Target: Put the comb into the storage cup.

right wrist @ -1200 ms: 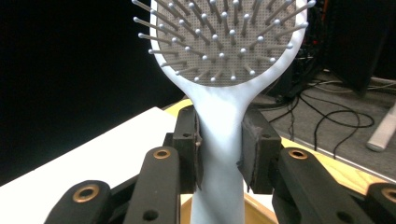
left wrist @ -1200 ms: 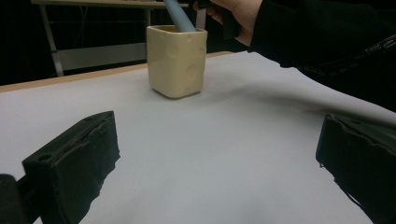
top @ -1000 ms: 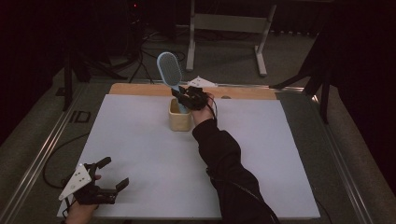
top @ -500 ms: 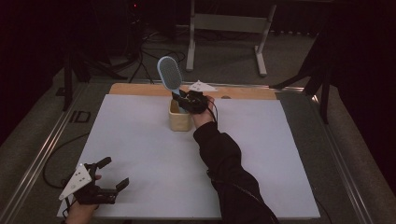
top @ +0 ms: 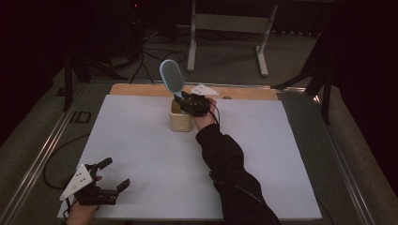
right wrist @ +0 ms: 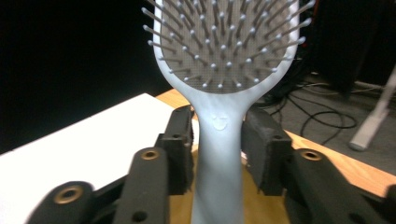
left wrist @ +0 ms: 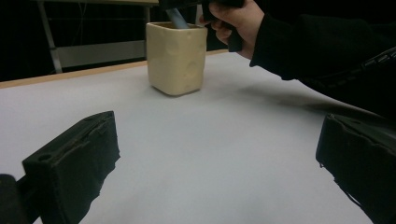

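Observation:
A pale blue hairbrush [top: 171,77] stands upright with its handle going down into a cream cup [top: 180,122] at the back middle of the white table top [top: 281,159]. My right gripper [top: 184,100] is shut on the handle just above the cup's rim. In the right gripper view its pads sit against both sides of the handle [right wrist: 218,154], bristles facing the camera. My left gripper [top: 117,172] rests open near the front left corner, holding nothing. The left gripper view looks past its jaws [left wrist: 212,163] to the cup [left wrist: 176,58] and the hand holding the right gripper.
A dark sleeve [top: 230,164] crosses the table's middle from the front. A wooden strip [top: 141,89] runs along the far edge. Beyond it stand a metal frame [top: 230,23] and floor cables [top: 150,56]. Metal rails [top: 42,159] flank the table.
My right gripper and the hairbrush have sunk a little toward the cup. The left gripper has stayed where it was.

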`<state>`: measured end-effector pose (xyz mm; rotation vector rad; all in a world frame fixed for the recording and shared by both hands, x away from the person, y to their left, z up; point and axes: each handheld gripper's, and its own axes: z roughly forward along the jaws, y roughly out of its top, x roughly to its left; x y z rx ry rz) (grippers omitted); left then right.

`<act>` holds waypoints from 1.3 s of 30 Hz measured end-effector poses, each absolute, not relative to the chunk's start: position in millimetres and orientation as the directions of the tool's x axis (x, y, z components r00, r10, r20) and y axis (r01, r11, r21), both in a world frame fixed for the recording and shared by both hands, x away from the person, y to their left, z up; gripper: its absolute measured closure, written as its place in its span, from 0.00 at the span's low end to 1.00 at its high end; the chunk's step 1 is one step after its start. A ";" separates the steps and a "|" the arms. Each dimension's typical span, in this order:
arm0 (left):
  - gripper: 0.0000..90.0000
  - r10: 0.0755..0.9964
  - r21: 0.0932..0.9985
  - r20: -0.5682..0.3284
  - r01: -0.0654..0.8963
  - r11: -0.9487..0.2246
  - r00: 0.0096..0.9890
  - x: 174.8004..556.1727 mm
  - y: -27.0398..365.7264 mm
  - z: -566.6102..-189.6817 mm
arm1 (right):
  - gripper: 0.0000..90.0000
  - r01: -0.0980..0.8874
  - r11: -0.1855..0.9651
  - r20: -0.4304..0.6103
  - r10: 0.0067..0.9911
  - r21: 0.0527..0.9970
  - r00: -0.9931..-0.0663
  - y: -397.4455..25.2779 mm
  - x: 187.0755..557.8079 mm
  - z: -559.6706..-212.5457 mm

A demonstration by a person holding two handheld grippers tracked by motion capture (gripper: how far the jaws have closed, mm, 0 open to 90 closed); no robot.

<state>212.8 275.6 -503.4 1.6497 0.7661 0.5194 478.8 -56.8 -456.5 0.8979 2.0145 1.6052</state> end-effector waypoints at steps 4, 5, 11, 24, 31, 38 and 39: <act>0.00 0.725 0.973 -0.070 0.207 -0.101 0.685 213.0 275.4 -503.7 | 0.25 0.208 0.130 0.052 0.720 0.969 -0.692 -55.6 473.9 -452.3; 0.00 0.724 0.973 -0.069 0.206 -0.103 0.687 213.0 275.2 -503.6 | 0.20 0.199 0.141 0.035 0.728 0.970 -0.685 -55.2 472.0 -451.1; 0.00 0.724 0.973 -0.068 0.205 -0.103 0.687 212.9 275.0 -503.5 | 0.09 0.175 0.169 0.009 0.693 0.970 -0.721 -57.4 466.7 -449.5; 0.00 0.725 0.973 -0.065 0.204 -0.106 0.686 212.8 274.6 -503.3 | 0.10 0.196 0.166 0.032 0.676 0.966 -0.736 -62.1 462.3 -445.2; 0.00 0.725 0.973 -0.065 0.204 -0.106 0.686 213.1 274.5 -503.4 | 0.10 0.204 0.175 0.035 0.670 0.963 -0.741 -63.4 459.9 -442.9; 0.00 0.725 0.973 -0.064 0.204 -0.106 0.685 213.1 274.4 -503.5 | 0.10 0.215 0.190 0.038 0.660 0.958 -0.750 -65.7 456.7 -440.5; 0.00 0.725 0.973 -0.065 0.204 -0.106 0.686 213.1 274.4 -503.4 | 0.10 0.217 0.189 0.039 0.660 0.958 -0.750 -66.3 456.4 -440.0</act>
